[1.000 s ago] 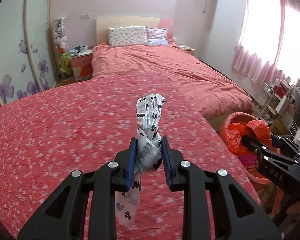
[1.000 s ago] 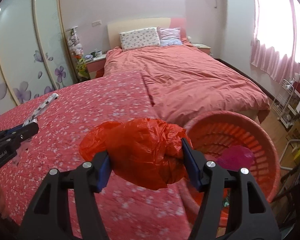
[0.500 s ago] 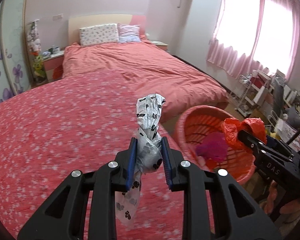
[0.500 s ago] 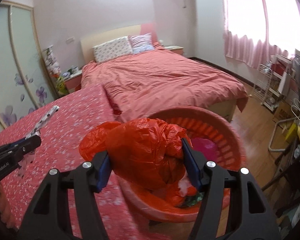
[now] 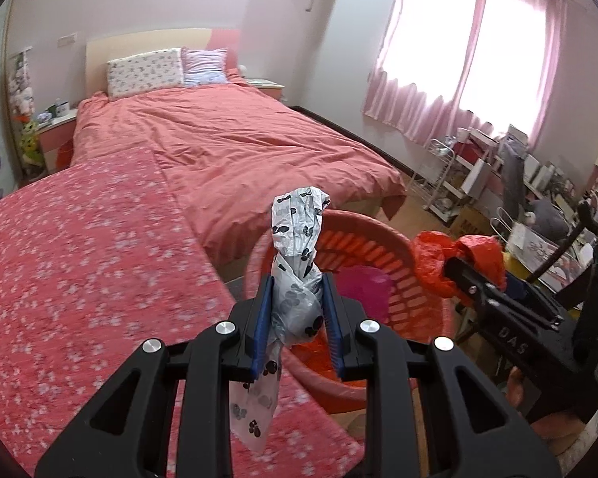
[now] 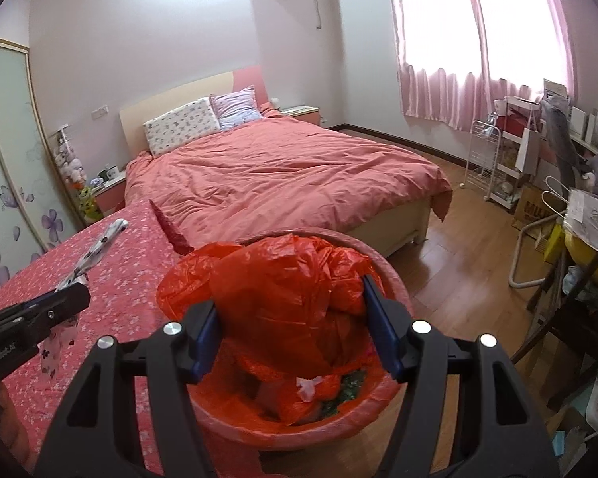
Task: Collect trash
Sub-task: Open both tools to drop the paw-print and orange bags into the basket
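My left gripper [image 5: 297,310] is shut on a twisted white plastic bag with black prints [image 5: 295,251], held over the near rim of a round red basket [image 5: 418,290]. That bag also shows in the right wrist view [image 6: 99,247], sticking out of the left gripper [image 6: 73,298]. My right gripper [image 6: 295,326] is shut on a crumpled orange plastic bag [image 6: 283,290] directly above the red basket [image 6: 394,279], which holds orange plastic and other trash. In the left wrist view the orange bag [image 5: 450,259] hangs at the basket's right rim.
A surface with a red flowered cover [image 5: 79,279] lies left of the basket. Behind stands a bed with a salmon quilt [image 6: 283,175]. A wire rack [image 6: 494,159] and cluttered boxes and shelves line the right wall on the wooden floor [image 6: 470,247].
Both grippers have swung right, from over the flowered cover to the red basket. The orange bag now hangs over the basket's inside, and the printed bag has reached its rim. Both grips are unchanged.
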`<state>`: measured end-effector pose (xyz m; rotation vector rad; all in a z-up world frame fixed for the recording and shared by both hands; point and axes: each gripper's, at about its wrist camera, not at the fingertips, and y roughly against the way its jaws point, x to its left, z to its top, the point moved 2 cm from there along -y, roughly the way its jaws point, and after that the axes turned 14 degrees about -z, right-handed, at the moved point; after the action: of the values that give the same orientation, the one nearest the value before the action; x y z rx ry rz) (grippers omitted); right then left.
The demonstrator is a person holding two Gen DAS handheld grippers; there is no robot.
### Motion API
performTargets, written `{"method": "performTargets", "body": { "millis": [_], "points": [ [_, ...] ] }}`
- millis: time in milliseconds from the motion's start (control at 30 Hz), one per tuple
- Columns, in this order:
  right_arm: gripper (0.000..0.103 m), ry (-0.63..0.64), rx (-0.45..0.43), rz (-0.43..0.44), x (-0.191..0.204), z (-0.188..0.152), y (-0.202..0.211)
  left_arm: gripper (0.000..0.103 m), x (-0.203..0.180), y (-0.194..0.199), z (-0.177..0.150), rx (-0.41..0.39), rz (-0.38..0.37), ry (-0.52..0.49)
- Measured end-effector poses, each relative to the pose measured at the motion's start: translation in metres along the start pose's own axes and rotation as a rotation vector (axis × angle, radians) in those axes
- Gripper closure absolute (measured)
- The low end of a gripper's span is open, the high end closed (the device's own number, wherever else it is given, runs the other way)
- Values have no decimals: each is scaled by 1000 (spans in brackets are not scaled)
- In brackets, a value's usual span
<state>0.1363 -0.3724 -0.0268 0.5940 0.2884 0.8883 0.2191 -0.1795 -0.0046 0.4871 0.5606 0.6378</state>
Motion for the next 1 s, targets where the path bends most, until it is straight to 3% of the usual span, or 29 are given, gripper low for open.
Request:
{"method": "performTargets", "body": {
  "millis": [1000],
  "points": [
    [38, -59, 19, -6, -14, 6, -26, 78, -28, -52, 4, 64, -56, -42]
  ]
}}
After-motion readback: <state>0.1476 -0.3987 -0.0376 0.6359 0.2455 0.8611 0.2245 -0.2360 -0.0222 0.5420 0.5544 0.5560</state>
